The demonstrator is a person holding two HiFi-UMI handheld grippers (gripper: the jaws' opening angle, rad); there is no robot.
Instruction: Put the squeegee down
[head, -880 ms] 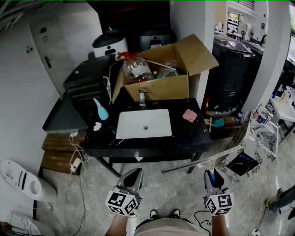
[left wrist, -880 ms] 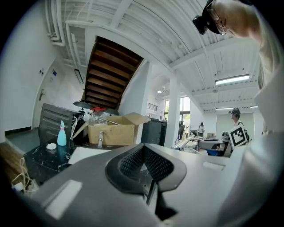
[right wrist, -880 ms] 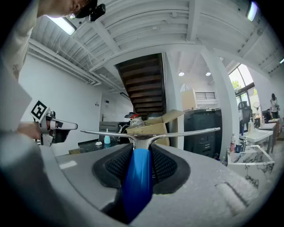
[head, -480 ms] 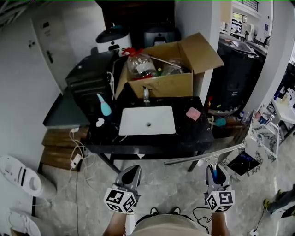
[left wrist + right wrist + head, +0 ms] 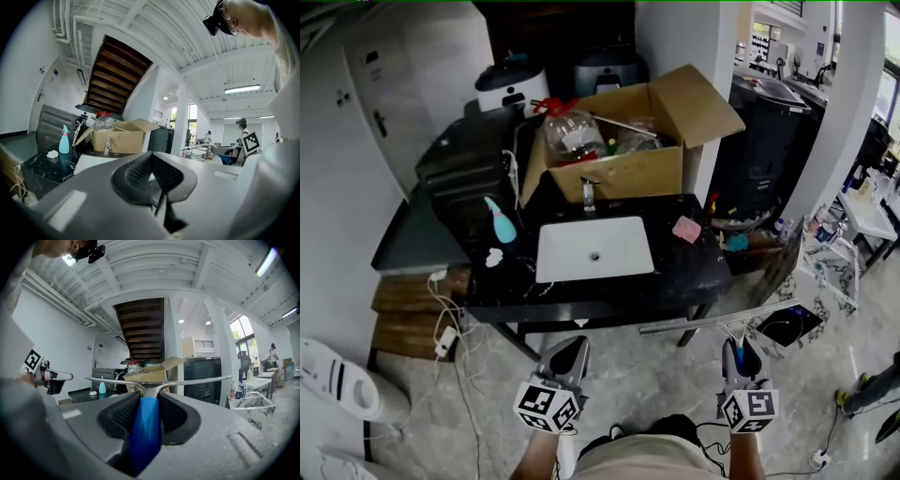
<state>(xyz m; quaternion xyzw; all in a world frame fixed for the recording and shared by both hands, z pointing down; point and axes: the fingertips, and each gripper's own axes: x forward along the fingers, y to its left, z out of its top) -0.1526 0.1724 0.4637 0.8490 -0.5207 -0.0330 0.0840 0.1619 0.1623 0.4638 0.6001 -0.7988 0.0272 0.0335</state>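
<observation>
Short of the sink [image 5: 594,248], our left gripper [image 5: 570,349] hangs empty, jaws pressed together. To the sink's right, our right gripper [image 5: 741,351] pinches the squeegee [image 5: 703,320] by its blue handle, not yet over the tabletop [image 5: 694,267]. If we let go here it would likely fall to the floor [image 5: 656,375], and its long blade could catch the tabletop's edge.

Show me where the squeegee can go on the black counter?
The squeegee probably fits on the black counter right of the white sink, in front of the pink sponge. The left end is crowded with the blue spray bottle and a small white thing. The cardboard box fills the back.
</observation>
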